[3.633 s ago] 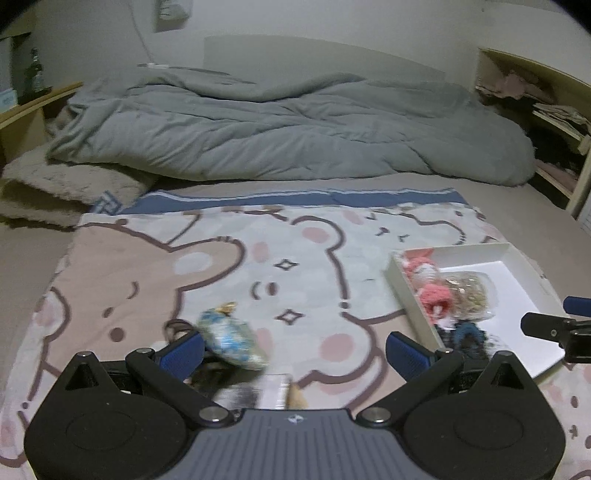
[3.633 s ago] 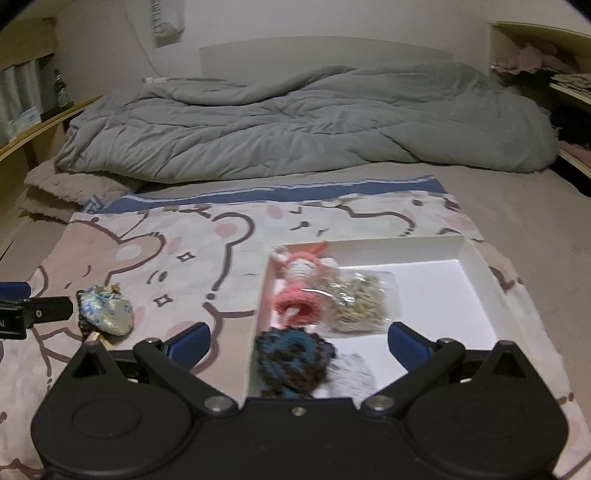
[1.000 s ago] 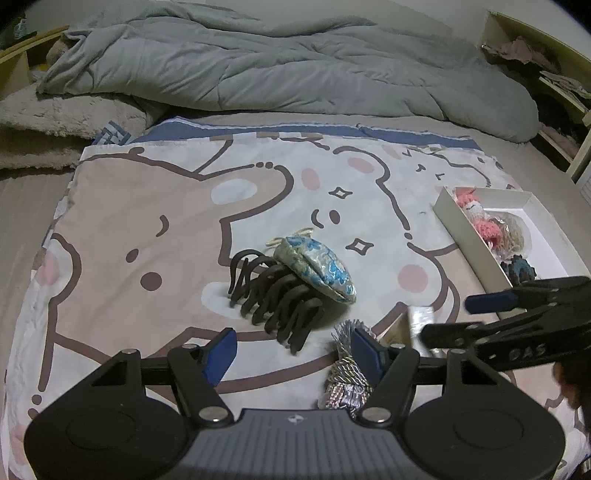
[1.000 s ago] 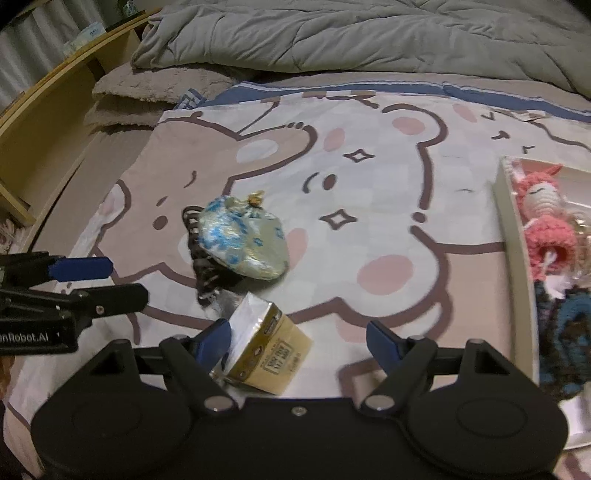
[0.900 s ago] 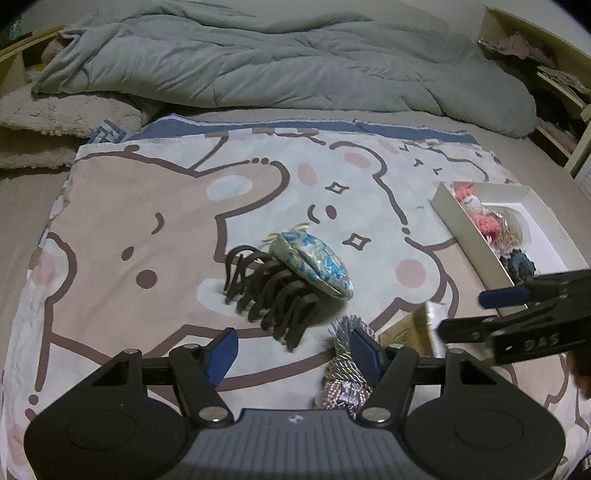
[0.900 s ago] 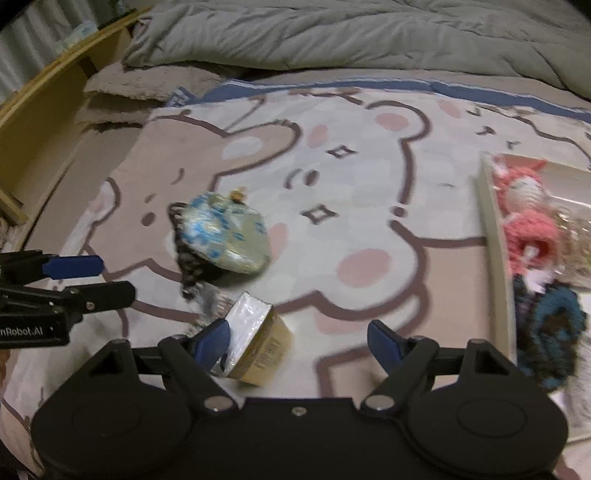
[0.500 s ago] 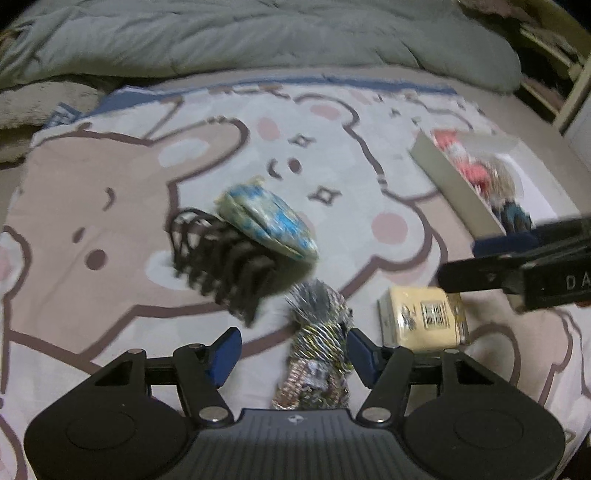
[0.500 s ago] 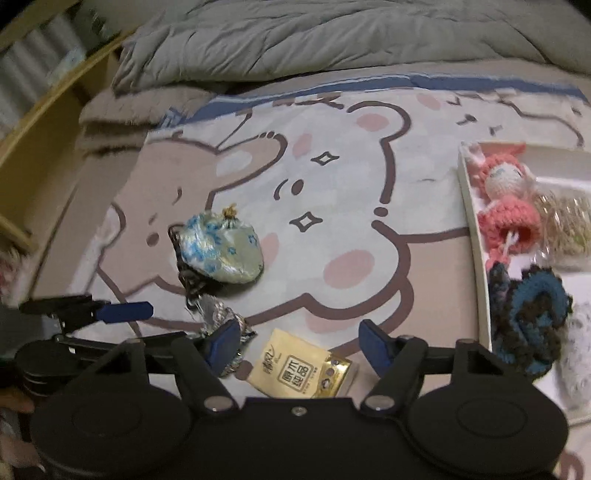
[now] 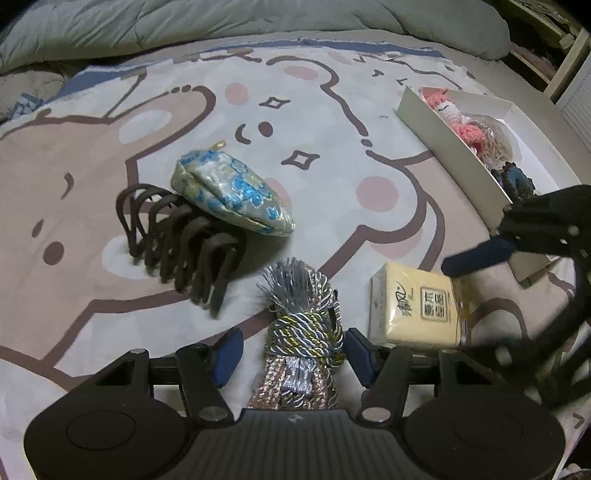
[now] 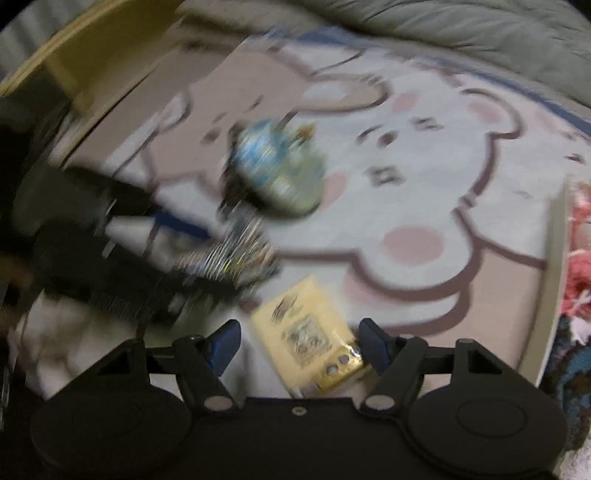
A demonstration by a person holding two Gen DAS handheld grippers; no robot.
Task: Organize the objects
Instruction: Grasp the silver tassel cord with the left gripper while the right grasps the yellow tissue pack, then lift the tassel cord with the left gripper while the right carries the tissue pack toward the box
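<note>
On the bear-print blanket lie a blue-and-silver brocade pouch [image 9: 231, 194], a dark brown claw hair clip [image 9: 181, 243], a silver tasselled cord bundle [image 9: 303, 325] and a yellow tissue pack [image 9: 415, 312]. My left gripper [image 9: 290, 350] is open with the cord bundle lying between its fingers. My right gripper [image 10: 299, 345] is open with the tissue pack [image 10: 310, 332] between its fingers; this view is blurred. The right gripper also shows in the left wrist view [image 9: 480, 254], over the tissue pack.
A white box [image 9: 454, 147] at the right holds a pink crochet doll [image 9: 454, 114], a beige mesh bag and a dark blue crochet piece [image 9: 517, 181]. A grey duvet [image 9: 221, 22] lies behind. A wooden ledge [image 10: 92, 62] stands at the left.
Both grippers have come lower and closer to the blanket. The cord bundle now sits between the left fingers and the tissue pack between the right fingers. The right view has blurred.
</note>
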